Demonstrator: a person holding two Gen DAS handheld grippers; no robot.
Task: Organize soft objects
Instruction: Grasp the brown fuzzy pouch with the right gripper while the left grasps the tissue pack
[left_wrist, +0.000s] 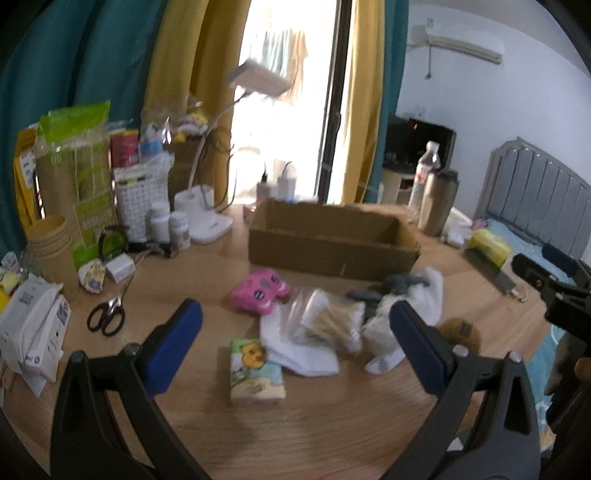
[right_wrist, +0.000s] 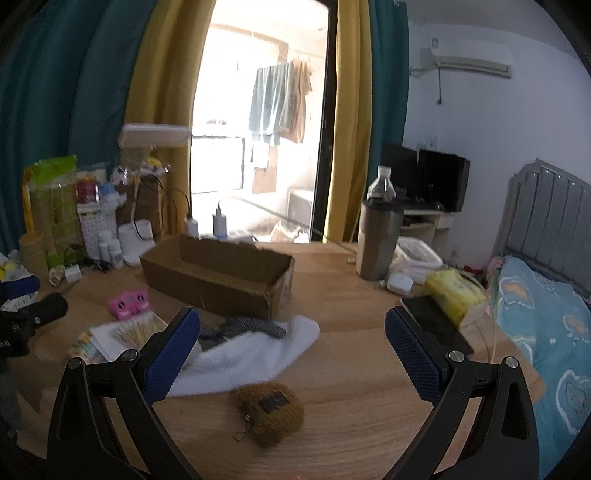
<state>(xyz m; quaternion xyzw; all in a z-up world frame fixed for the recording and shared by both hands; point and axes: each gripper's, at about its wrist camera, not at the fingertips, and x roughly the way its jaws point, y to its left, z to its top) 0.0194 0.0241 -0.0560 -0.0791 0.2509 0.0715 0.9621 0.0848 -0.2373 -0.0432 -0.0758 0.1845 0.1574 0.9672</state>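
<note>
While both grippers hover above a wooden bench (left_wrist: 332, 424), each holds nothing. The left gripper (left_wrist: 295, 343) is spread wide over a small tissue pack (left_wrist: 255, 371), a clear bag of cotton swabs (left_wrist: 325, 319) and white socks (left_wrist: 402, 314). The right gripper (right_wrist: 291, 347) is spread wide too, with a fuzzy brown pouch (right_wrist: 271, 411) lying on the bench between its fingers and a white cloth (right_wrist: 255, 354) just beyond. A pink soft toy (left_wrist: 260, 291) lies near an open cardboard box (left_wrist: 332, 240) at the bench's middle. Scissors (left_wrist: 107, 315) lie to the left.
</note>
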